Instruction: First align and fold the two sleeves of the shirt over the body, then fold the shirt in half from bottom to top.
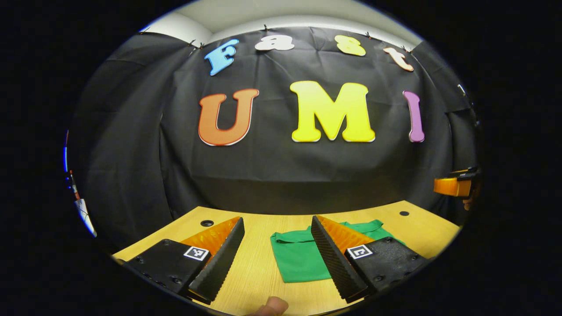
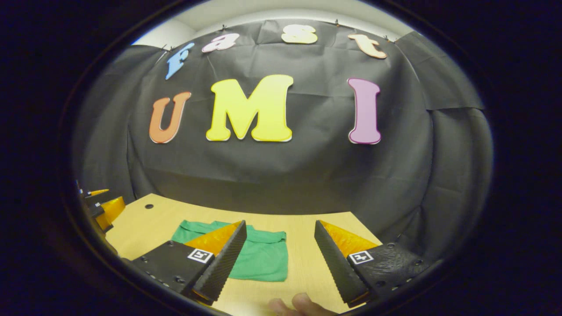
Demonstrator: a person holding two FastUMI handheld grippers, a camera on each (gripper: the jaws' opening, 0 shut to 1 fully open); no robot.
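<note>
Shirt folded flat on table; we hold left gripper, right gripper above shirt, jaws apart, empty.

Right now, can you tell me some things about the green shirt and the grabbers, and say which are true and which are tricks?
1. The green shirt lies on the wooden table. True.
2. The left gripper is squeezing the shirt. False: its fingers stand apart above the table with nothing between them.
3. The right gripper is open. True.
4. The shirt is spread out with both sleeves sticking out. False: it lies as a compact rectangle with no sleeve sticking out.
5. The table has round holes in it. True.
</note>
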